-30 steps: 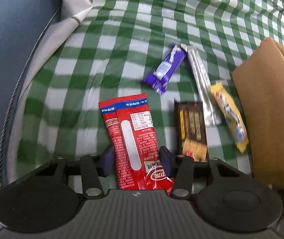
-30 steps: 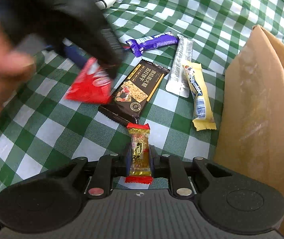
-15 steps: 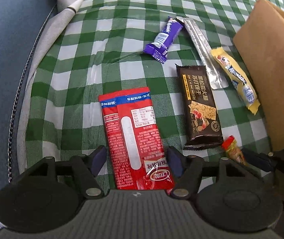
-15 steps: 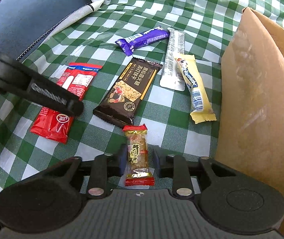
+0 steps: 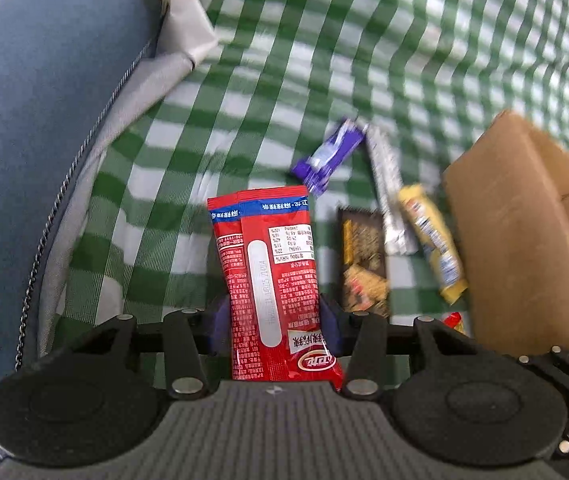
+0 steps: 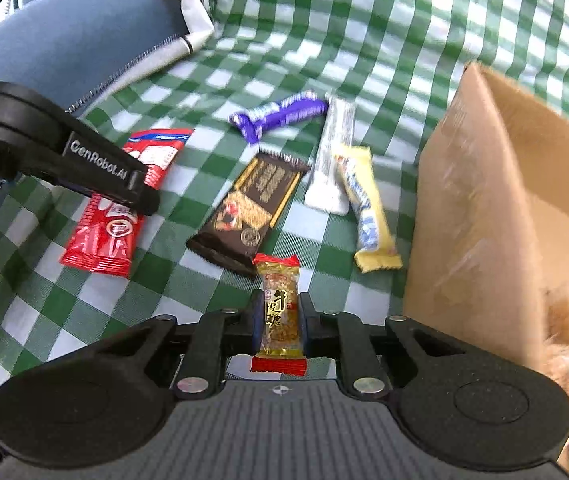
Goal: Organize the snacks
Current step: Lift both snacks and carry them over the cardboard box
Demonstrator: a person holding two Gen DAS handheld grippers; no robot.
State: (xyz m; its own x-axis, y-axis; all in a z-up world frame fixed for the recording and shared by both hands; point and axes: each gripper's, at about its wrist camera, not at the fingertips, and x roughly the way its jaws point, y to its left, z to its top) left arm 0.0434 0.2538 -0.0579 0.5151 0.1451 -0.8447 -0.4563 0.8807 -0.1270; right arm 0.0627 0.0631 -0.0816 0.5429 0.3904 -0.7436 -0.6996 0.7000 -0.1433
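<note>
A red snack packet (image 5: pixel 268 248) stands between the blue pads of my left gripper (image 5: pixel 274 320). Its jaws are closing and the pads press on the packet's edges. In the right wrist view the same packet (image 6: pixel 100 240) hangs tilted just over the checked cloth under the left gripper (image 6: pixel 140 196). My right gripper (image 6: pixel 282 320) is shut on a small peanut candy (image 6: pixel 280 308) with red ends, held above the cloth beside the open cardboard box (image 6: pixel 484 200).
On the green checked tablecloth (image 6: pixel 364 20) lie a purple bar (image 6: pixel 280 114), a dark brown biscuit pack (image 6: pixel 252 208), a silver bar (image 6: pixel 332 156) and a yellow bar (image 6: pixel 368 208). A blue seat (image 5: pixel 24 120) borders the left side. The box (image 5: pixel 516 240) stands at the right.
The left jaws widened around the red packet half a second ago and have closed on it again, raising it. The right gripper has risen slightly with the candy.
</note>
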